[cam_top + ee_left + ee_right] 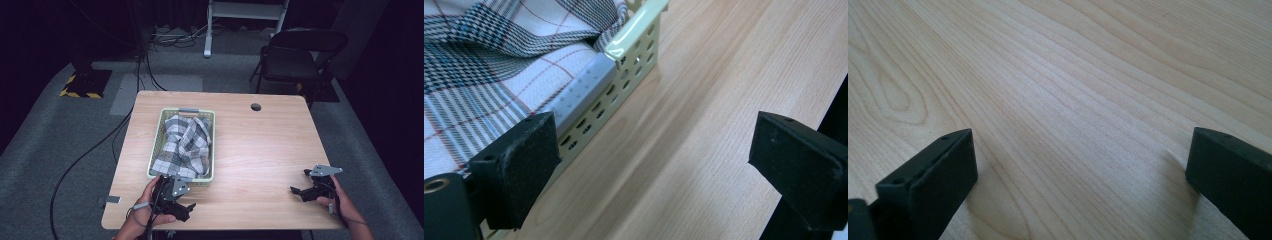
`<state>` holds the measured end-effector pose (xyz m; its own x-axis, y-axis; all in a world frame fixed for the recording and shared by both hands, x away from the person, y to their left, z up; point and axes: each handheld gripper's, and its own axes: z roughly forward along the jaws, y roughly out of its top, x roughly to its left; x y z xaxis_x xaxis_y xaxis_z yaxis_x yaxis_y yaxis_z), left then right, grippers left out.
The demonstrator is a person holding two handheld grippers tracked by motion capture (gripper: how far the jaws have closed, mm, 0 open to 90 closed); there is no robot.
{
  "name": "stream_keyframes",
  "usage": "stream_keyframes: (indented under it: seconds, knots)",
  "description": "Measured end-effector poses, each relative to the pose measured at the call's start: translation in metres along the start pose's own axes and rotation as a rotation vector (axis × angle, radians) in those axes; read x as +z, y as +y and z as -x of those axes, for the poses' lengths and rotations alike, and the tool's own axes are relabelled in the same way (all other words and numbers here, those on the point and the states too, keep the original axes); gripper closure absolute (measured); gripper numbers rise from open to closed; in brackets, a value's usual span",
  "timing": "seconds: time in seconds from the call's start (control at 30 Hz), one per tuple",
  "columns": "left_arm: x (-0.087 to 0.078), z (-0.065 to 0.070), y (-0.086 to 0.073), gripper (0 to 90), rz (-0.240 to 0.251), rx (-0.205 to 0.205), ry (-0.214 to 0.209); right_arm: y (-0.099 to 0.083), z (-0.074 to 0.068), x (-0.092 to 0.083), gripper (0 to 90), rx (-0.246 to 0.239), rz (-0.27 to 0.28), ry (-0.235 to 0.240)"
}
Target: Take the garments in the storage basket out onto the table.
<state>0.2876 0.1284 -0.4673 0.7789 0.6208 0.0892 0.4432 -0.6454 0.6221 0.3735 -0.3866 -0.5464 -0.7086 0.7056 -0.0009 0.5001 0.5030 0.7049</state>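
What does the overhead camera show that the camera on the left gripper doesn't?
The high view alone takes in the whole table, the chair behind it, the floor cables, the person's hands and the right gripper near the table's right edge. The left gripper view alone shows close detail: the basket's grey handle, the holes in its wall, and the left gripper with jaws wide apart. Both show the pale green basket and the checked cloth in it.

Dark room: grey carpet floor (60, 135), black folding chair (295, 55) upper right, cables (175, 37) top centre.
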Motion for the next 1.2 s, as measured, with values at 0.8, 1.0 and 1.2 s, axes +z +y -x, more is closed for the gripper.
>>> stream_keyframes:
  seconds: [0.8, 1.0, 1.2]
  knots:
    - [-0.001, -0.029, 0.026, 5.2, 0.016, -0.009, 0.046, 0.0, 0.0, 0.0, 0.0, 0.0, 0.0, 0.0]
    - [-0.001, -0.036, 0.029, 5.1, 0.031, -0.022, 0.043, 0.0, 0.0, 0.0, 0.0, 0.0, 0.0, 0.0]
    - [0.0, -0.043, 0.034, 5.1, 0.042, -0.029, 0.047, 0.0, 0.0, 0.0, 0.0, 0.0, 0.0, 0.0]
